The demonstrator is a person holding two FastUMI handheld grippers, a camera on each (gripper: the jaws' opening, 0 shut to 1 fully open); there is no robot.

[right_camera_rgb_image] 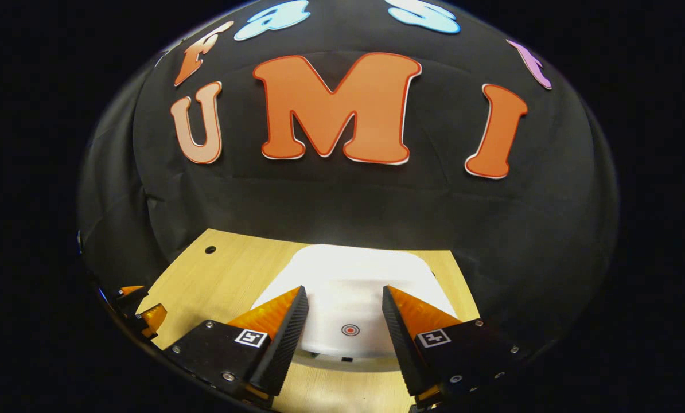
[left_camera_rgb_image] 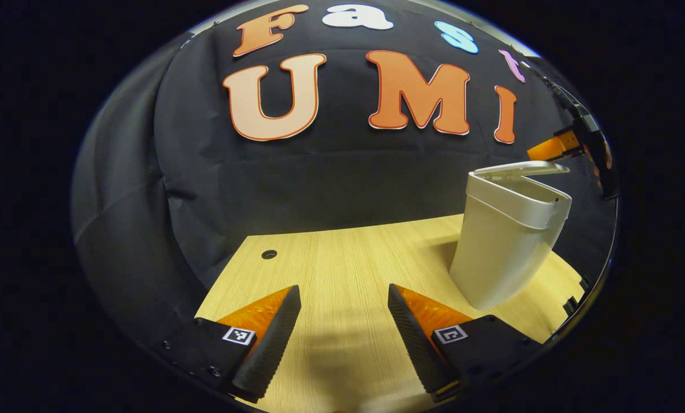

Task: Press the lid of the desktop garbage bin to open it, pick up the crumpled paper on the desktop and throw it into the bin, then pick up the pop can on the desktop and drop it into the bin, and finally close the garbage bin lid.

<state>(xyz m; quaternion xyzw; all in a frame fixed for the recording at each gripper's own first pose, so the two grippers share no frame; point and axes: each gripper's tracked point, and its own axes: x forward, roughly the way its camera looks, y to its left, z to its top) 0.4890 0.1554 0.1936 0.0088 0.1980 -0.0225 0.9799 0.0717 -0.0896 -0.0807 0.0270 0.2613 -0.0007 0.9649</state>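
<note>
**Right gripper view: bin lid under spread fingers**

Right gripper view: right gripper (right_camera_rgb_image: 345, 321) spread wide, nothing between its fingers, poised above the white lid (right_camera_rgb_image: 354, 287). The lid carries a small red ring mark (right_camera_rgb_image: 350, 330) near its front edge, showing in the gap between the fingers. No readable writing on it.

Left gripper view: left gripper (left_camera_rgb_image: 344, 324) wide, empty, over bare desk (left_camera_rgb_image: 331, 258). Bin (left_camera_rgb_image: 503, 246) stands ahead to the right, lid slightly raised. The other gripper shows above and beyond the bin.
</note>
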